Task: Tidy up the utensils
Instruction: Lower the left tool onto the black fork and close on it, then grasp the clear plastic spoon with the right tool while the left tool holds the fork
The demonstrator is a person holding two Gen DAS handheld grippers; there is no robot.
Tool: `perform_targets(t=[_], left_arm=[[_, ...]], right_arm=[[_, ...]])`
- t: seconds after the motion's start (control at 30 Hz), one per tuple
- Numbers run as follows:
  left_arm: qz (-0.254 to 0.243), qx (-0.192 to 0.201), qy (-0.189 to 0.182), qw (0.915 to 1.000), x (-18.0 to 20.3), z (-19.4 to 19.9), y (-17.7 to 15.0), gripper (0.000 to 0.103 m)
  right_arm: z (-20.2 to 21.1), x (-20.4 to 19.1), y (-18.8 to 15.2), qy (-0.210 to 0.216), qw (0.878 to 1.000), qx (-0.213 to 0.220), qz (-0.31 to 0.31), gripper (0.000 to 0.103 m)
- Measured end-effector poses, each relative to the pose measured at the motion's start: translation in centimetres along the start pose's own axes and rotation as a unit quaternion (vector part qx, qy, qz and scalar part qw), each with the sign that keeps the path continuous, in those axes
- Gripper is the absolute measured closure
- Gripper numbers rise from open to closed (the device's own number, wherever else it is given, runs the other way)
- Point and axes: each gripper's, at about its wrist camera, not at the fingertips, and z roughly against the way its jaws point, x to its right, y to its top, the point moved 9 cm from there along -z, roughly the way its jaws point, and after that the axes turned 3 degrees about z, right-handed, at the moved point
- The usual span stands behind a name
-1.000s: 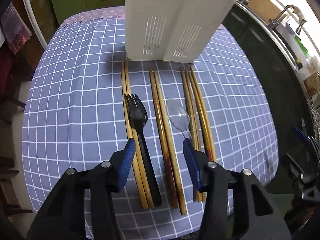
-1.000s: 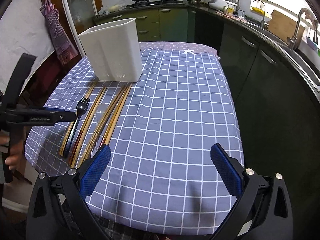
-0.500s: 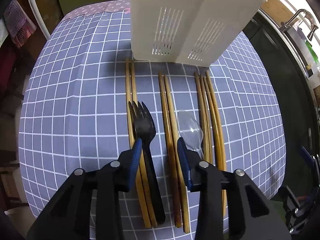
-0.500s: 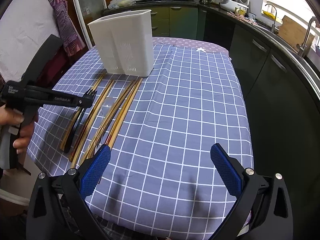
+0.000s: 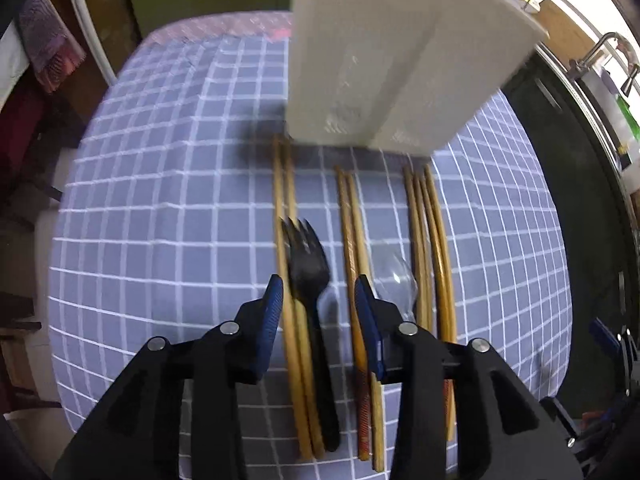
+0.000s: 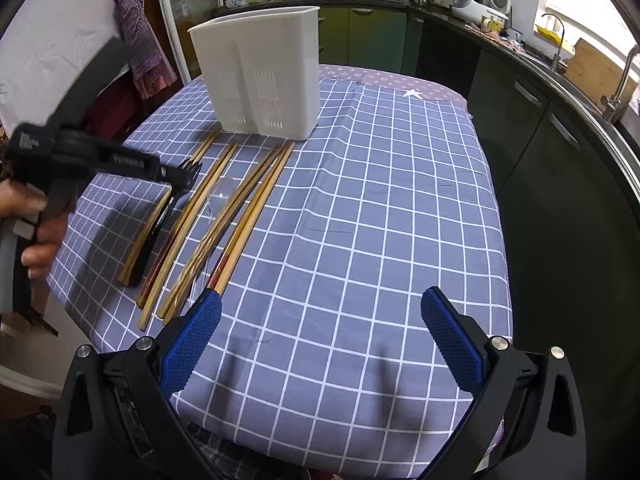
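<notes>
A black plastic fork [image 5: 308, 272] lies on a pair of wooden chopsticks [image 5: 285, 200] on the checked tablecloth. More chopstick pairs [image 5: 348, 216] [image 5: 430, 216] and a clear plastic spoon [image 5: 394, 280] lie to its right. A white utensil holder [image 5: 384, 60] stands behind them. My left gripper [image 5: 319, 296] is open, its fingers straddling the fork and the left chopsticks just above them. In the right wrist view the left gripper [image 6: 176, 178] hovers over the fork [image 6: 188, 170]. My right gripper [image 6: 320, 340] is open and empty over the table's near edge.
The blue checked tablecloth [image 6: 380, 200] covers the table, with bare cloth to the right of the utensils. Dark green cabinets [image 6: 520, 120] and a sink counter run along the right. The table's near edge [image 6: 320, 452] lies below my right gripper.
My left gripper has moved forward and down over the fork, and its fingers have narrowed around it. My right gripper has shifted slightly nearer the table.
</notes>
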Motion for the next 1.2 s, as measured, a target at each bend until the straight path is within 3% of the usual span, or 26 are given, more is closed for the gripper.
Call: perform_targets(t=[0.37,0.53,0.63,0.83,1.2], left_arm=[[0.004,-0.026,-0.01,0.9996,1.0,-2.4,0.5,0.069],[0.002,-0.029,-0.012,0.9995,1.0,-2.7,0.5,0.092],[-0.002,-0.028,-0.014,0.9995,1.3,-2.7,0.3,0.098],[-0.01,-0.023,-0.015,0.9996,1.5,-2.7,-0.1,0.099],[-0.025,0.012,-0.022,0.9994,1.5,-0.4,-0.1,0.099]], right_arm=[[-0.2,-0.5,-0.1,0.0,1.0,-0.007,0.01,0.005],[-0.3,-0.2,-0.1,-0.001,1.0,-0.008,0.007,0.005],[-0.5,-0.3,-0.1,-0.001,1.0,-0.011,0.008,0.004],[-0.8,-0.7,0.7,-0.006,1.0,-0.015,0.014,0.005],[-2.1,-2.2,4.3,0.038,0.998,-0.049,0.009,0.009]])
